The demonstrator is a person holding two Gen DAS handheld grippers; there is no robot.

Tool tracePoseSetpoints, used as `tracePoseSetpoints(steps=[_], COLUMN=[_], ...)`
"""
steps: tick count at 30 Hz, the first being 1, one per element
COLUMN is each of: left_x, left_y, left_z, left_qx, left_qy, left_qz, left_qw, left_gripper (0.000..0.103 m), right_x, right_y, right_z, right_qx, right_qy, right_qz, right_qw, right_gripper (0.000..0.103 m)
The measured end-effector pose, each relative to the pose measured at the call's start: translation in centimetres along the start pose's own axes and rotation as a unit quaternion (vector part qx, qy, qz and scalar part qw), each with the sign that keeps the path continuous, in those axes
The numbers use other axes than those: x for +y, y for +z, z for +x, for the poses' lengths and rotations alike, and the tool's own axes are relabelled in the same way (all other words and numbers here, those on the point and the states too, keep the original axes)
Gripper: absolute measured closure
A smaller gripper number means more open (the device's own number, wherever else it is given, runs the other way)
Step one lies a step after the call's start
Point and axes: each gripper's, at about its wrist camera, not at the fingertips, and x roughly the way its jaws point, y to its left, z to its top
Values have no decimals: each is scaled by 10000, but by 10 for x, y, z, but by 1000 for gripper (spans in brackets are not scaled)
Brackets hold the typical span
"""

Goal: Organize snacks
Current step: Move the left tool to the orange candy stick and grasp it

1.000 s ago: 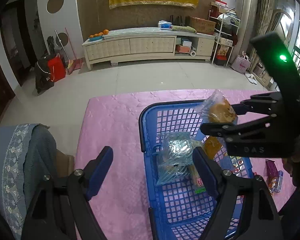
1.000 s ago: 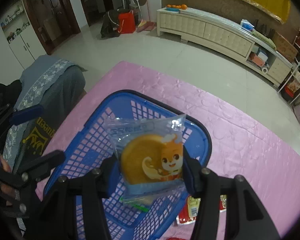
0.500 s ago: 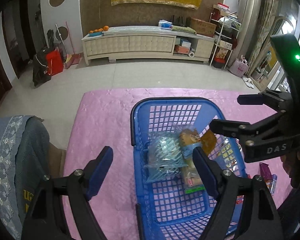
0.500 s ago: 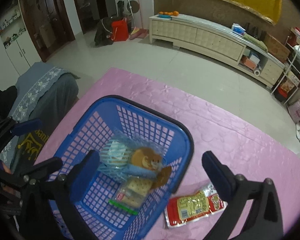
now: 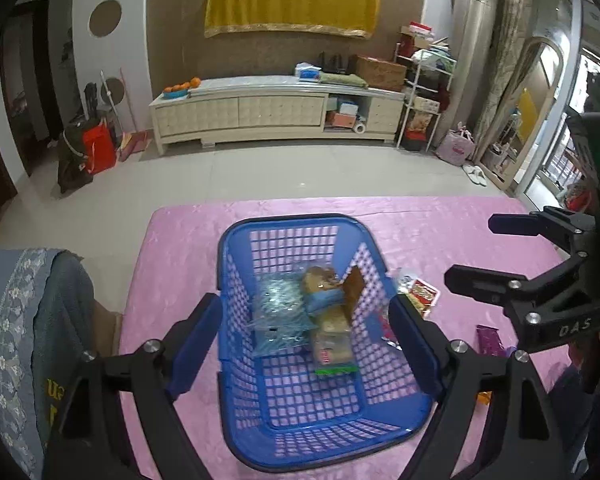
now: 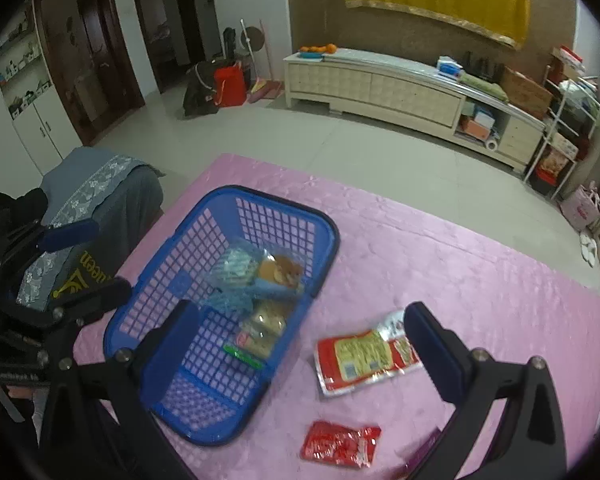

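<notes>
A blue plastic basket (image 5: 288, 224) (image 6: 328, 248) stands on the pink tablecloth (image 6: 460, 272). Inside it lie an orange cake pack (image 5: 320, 280) (image 6: 280, 270), a clear striped pack (image 5: 278, 304) and a cracker pack (image 5: 332, 344). My left gripper (image 5: 304, 300) (image 6: 104, 256) hovers above the basket's near end, its jaws opening with nothing held. My right gripper (image 6: 300, 308) (image 5: 474, 252) hangs wide open and empty above the basket's right side. On the cloth lie a red-and-yellow packet (image 6: 360, 360) (image 5: 418, 292), a small red packet (image 6: 340, 444) and a purple packet (image 5: 488, 340).
A chair draped in grey-blue cloth (image 5: 28, 320) (image 6: 100, 188) stands at the table's left edge. Beyond the table are tiled floor and a long cream cabinet (image 5: 276, 114) against the far wall.
The right gripper opened and let go of the orange cake pack, which now lies in the basket. Both grippers rose and drew back from the basket.
</notes>
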Motion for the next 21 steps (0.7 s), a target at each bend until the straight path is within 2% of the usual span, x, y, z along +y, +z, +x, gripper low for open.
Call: tracePoseSetpoints(steps=[9,21], left_x=[-53,-125], left_y=[-5,-30], left_z=[-18,-9], left_qx=[-121,-45], left_qy=[-241,-639], left_qz=[472,1095], left_qw=[9985,9919], left_gripper=[20,20], right_x=[-30,-81], right_y=[-37,-101], right_z=[-52,-78], right_qx=[-154,-101], right_qy=[-297,-512], right_qz=[229,716], right_qw=[9992,9961], right_gripper=[0,0])
